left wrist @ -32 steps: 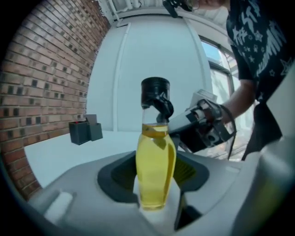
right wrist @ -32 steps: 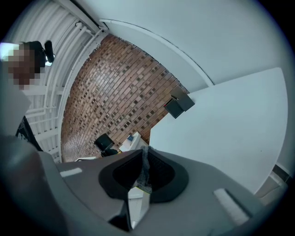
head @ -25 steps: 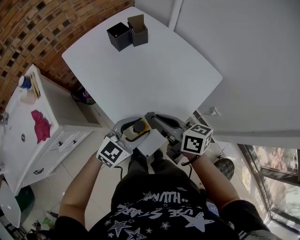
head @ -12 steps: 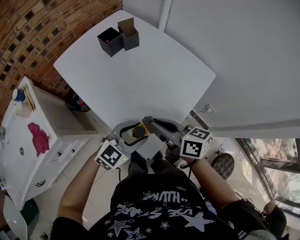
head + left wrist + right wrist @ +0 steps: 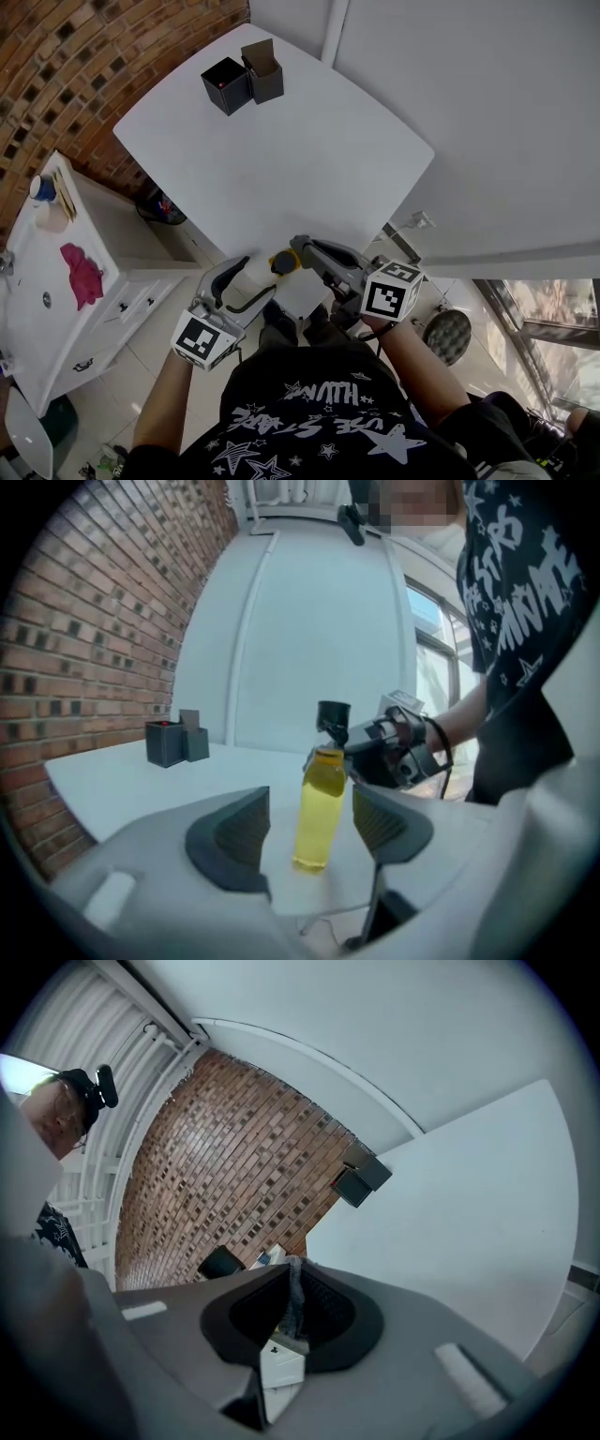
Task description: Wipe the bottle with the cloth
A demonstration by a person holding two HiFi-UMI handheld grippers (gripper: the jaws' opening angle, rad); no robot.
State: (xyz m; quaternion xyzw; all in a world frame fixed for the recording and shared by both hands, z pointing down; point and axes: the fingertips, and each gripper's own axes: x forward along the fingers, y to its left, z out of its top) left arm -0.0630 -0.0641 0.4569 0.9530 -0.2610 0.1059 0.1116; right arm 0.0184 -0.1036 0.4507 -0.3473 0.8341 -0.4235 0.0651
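A clear bottle (image 5: 319, 813) of yellow liquid stands upright on the near corner of the white table (image 5: 281, 159); in the head view the bottle (image 5: 284, 263) sits between the two grippers. My left gripper (image 5: 309, 822) has just been opening. Its pads stand clear of the bottle on both sides, a little short of it. In the head view the left gripper (image 5: 242, 284) is to the bottle's left. My right gripper (image 5: 292, 1307) is shut on a thin grey strip of cloth (image 5: 294, 1299). The right gripper (image 5: 302, 249) reaches in beside the bottle's top.
Two dark open boxes (image 5: 242, 77) stand at the table's far corner. A white cabinet (image 5: 37, 281) with a red rag (image 5: 81, 262) is on the left, by the brick wall. The person's legs are just behind the table corner.
The left gripper let go of the bottle, opened wider and drew back to the left, toward the person. The bottle stays standing. The right gripper has kept its place.
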